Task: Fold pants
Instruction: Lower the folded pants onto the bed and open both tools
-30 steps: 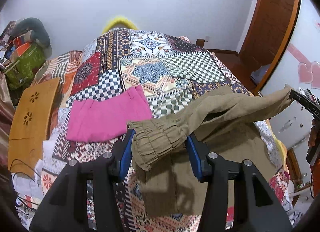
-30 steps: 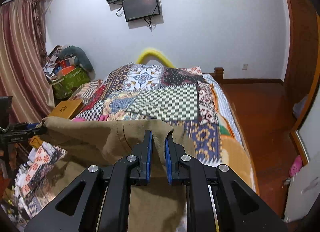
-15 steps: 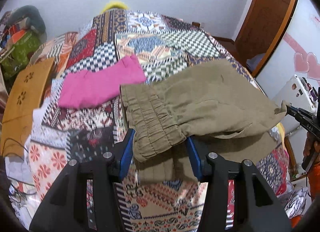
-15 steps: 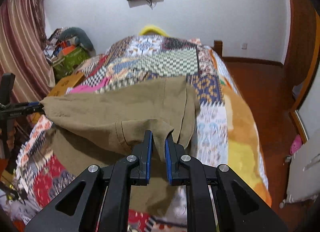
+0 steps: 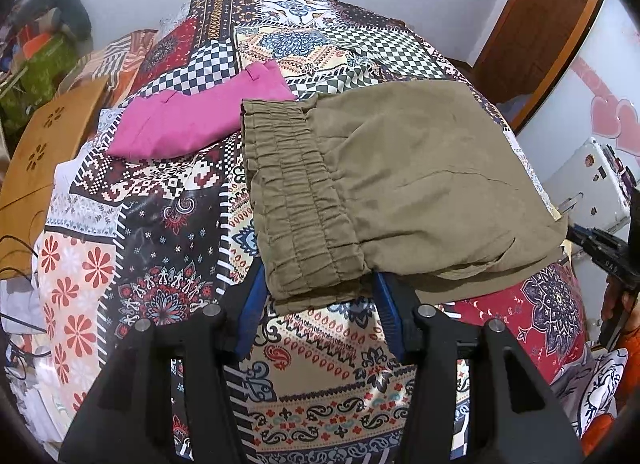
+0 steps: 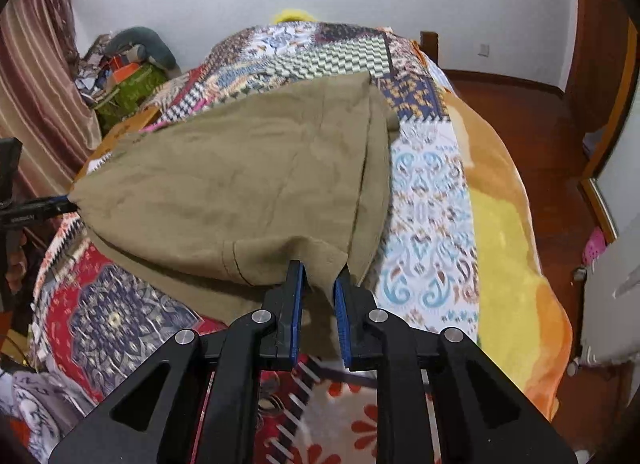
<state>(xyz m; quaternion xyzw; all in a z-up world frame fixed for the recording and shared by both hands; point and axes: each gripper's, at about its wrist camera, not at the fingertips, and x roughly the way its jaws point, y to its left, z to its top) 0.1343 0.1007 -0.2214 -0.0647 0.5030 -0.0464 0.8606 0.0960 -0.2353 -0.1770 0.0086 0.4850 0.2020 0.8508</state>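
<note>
Gripping the elastic waistband between its fingers, the left gripper [image 5: 316,300] stays clamped on the olive pants [image 5: 400,184]; the right gripper [image 6: 320,292] pinches the far hem corner; the garment lies doubled on the patchwork bedspread [image 5: 160,224] ahead of both fingertips, its long axis running gripper to gripper; neither is nearer.

A bed under a patchwork quilt [image 5: 168,200] carries two garments — folded olive pants [image 5: 400,168] near its foot edge, and a folded pink garment [image 5: 200,120] beside them, toward the left edge.
</note>
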